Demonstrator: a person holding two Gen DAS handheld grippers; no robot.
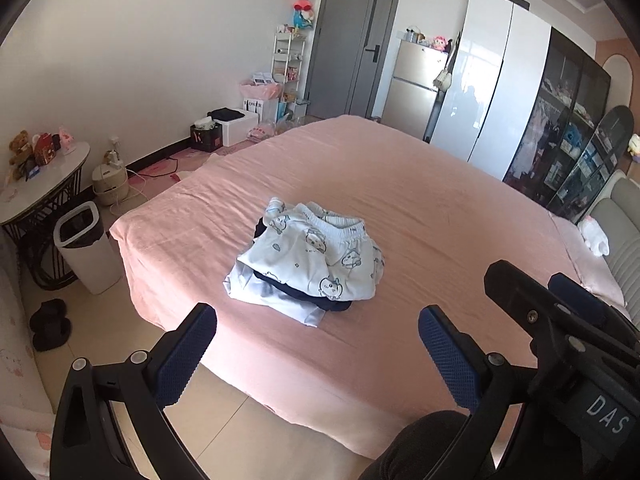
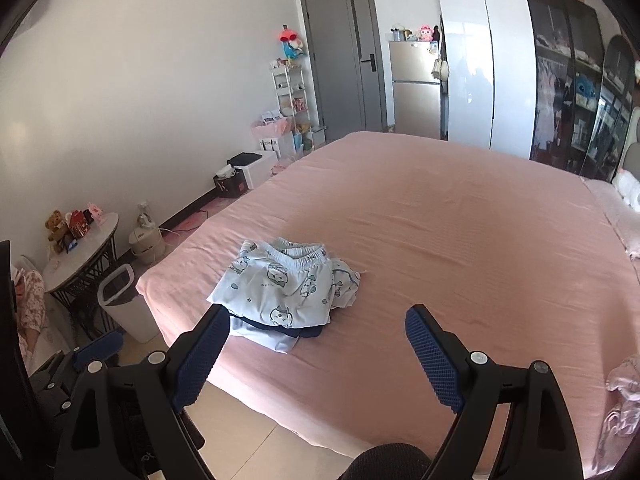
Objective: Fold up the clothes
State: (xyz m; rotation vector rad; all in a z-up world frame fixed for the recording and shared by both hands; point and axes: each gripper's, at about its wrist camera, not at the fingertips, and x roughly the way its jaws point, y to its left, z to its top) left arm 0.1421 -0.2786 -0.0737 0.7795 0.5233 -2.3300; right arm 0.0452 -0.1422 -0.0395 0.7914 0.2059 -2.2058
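A small pile of folded clothes (image 1: 308, 264) (image 2: 288, 280) lies on the pink bed (image 1: 440, 200) (image 2: 460, 240) near its front left corner. On top are pale blue pyjama shorts with cartoon prints, with a dark navy piece and a white piece under them. My left gripper (image 1: 317, 312) hangs open in front of the pile, above the bed's edge, holding nothing. My right gripper (image 2: 318, 312) is also open and empty, just short of the pile. In the left wrist view the right gripper (image 1: 536, 280) shows at the right; one blue pad of the left gripper (image 2: 100, 344) appears at the lower left of the right wrist view.
A white bin (image 1: 86, 248) (image 2: 124, 300) and a round side table (image 1: 40, 184) (image 2: 80, 248) stand left of the bed. Black slippers (image 1: 50, 324) lie on the floor. A pink garment (image 2: 624, 392) lies at the bed's right edge. A person's dark knee (image 1: 424, 440) is below the grippers.
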